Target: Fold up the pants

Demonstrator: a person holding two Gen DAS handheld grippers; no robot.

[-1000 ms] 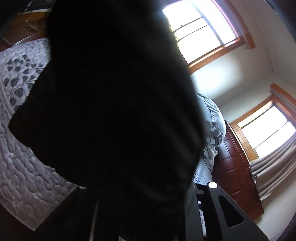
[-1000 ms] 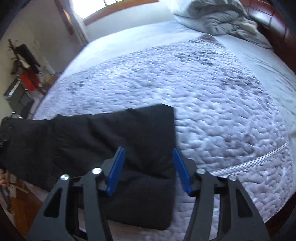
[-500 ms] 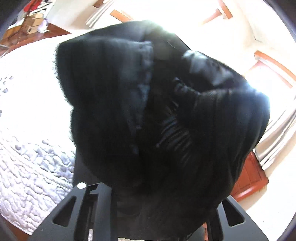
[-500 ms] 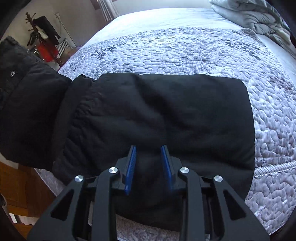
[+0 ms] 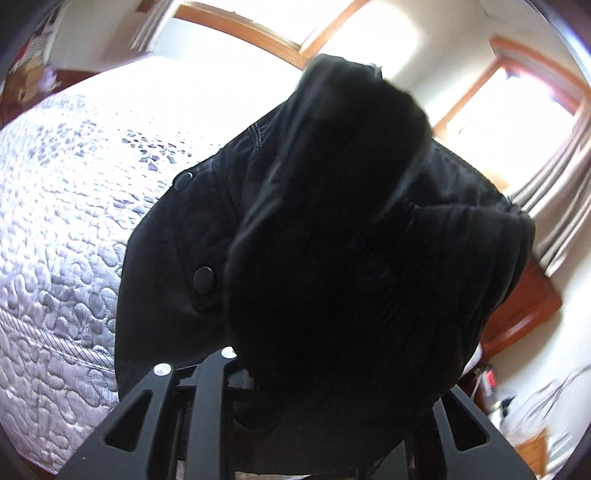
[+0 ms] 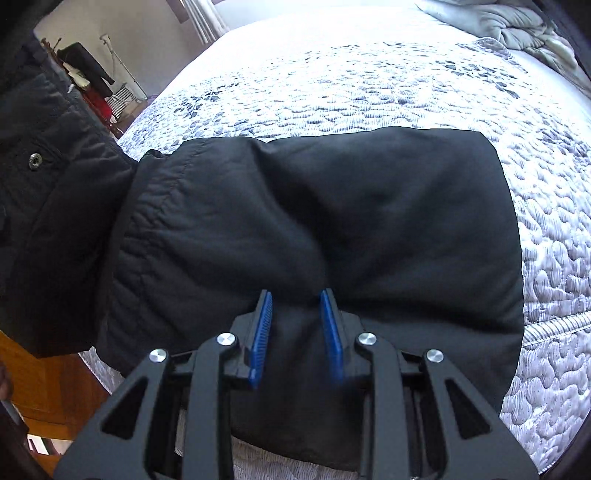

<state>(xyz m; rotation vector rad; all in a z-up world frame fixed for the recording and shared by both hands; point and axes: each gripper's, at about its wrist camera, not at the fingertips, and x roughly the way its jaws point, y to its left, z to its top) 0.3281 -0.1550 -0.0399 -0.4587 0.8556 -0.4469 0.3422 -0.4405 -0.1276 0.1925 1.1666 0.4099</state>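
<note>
The black pants point(image 6: 332, 206) lie in a folded block near the front edge of the quilted bed point(image 6: 369, 85). My right gripper point(image 6: 295, 295) points down at that block, and its blue pads point(image 6: 262, 325) pinch a raised ridge of the cloth between them. The waist end with a snap button point(image 6: 35, 160) hangs in the air at the left. In the left wrist view that bunched end of the pants point(image 5: 351, 240) drapes over my left gripper point(image 5: 328, 369) and hides its fingertips, which are shut on the cloth.
A crumpled grey blanket point(image 6: 517, 33) lies at the far right of the bed. A coat rack point(image 6: 88, 70) stands beyond the bed's left side. Wood-framed windows point(image 5: 517, 122) and curtains point(image 5: 546, 206) line the wall, above reddish wooden furniture point(image 5: 517, 314).
My right gripper came down onto the folded pants and its pads narrowed onto a ridge of cloth. My left gripper swung sideways and rolled with the bunched waist end in it.
</note>
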